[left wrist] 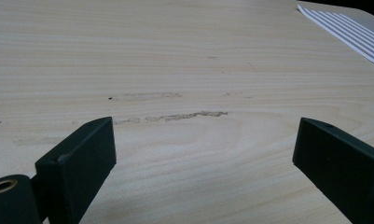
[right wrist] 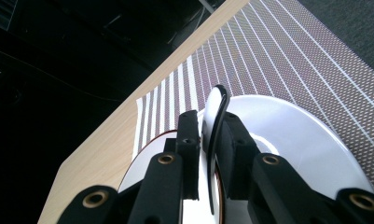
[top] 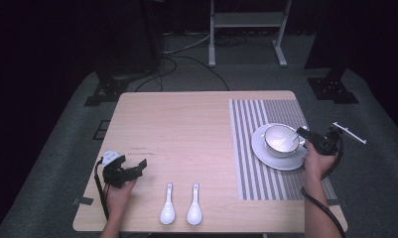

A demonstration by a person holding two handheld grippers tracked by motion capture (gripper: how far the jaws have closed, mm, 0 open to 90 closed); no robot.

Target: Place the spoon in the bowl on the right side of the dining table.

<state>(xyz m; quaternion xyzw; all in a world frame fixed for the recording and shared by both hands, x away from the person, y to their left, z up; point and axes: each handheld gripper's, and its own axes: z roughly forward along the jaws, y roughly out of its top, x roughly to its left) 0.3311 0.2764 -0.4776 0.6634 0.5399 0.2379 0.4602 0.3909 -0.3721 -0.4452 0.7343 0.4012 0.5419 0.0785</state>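
From above, a white cup (top: 281, 140) sits on a round white saucer (top: 271, 157). The cup is shiny, with a thin dark line around its rim and a pale inside. The saucer lies on a striped grey and white mat (top: 266, 173) at the right side of the light wooden surface (top: 186, 134). The right claw (top: 302, 132) reaches the cup from the right side, at its rim, with a hand (top: 316, 161) behind it. The left claw (top: 141, 167) rests low on the surface at the left, well apart from the cup. Two white spoons (top: 167, 204) (top: 194, 203) lie side by side near the front edge, between the two hands.

In the left gripper view, the two black jaws stand wide apart. Between them is just bare wood. A corner of the striped mat (left wrist: 348, 32) shows far off.

In the right gripper view, the right claw (right wrist: 208, 140) has the thin curved handle (right wrist: 218, 121) of the cup between its jaws. The handle is white with a dark edge. The jaws sit close on each side of it, but I cannot tell if they press it. The white saucer (right wrist: 296, 140) and the striped mat (right wrist: 268, 60) lie behind.
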